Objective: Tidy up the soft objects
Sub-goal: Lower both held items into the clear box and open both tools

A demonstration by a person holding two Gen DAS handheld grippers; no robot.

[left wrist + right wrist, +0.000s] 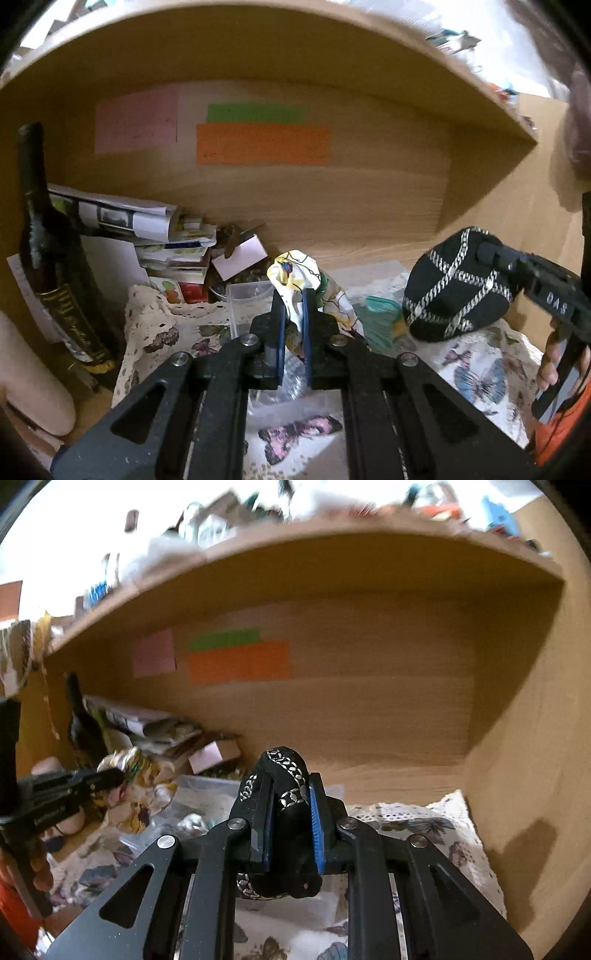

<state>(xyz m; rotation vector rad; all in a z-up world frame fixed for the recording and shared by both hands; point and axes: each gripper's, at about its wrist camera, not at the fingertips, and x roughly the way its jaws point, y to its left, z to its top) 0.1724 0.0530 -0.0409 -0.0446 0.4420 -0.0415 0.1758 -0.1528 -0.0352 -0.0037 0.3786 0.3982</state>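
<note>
Both grippers are loaded, inside the wooden shelf niche. The left gripper is clamped on a floral cloth, a yellow and white bundle that puffs out above the blue pads and trails down past them toward the butterfly-print lace cloth covering the shelf floor. The right gripper is closed around a black cap with silver chain-like cross lines, squeezed into a narrow fold between its 2 pads.

Taking the shelf's back panel as the mark: the floral cloth hangs in front of its middle, near a clear plastic tub, and the cap sits toward the panel's right end, above the lace cloth. A dark bottle and a stack of papers crowd the panel's left end.

Both pieces look light and limp, so weight is no worry; slipping and snagging are. The floral cloth seems thin and probably slick, so a bite deep into the bunched part, as now, should hold better than a pinch on 1 loose edge. The cap is thicker and springy; it may pop back to shape once let go. Its raised chain trim gives the pads something to catch. Whether the cap has a stiff peak is hard to tell from here, as the folded part is hidden between the pads. The hanging tail of the floral cloth could drag the tub or catch the lace.
</note>
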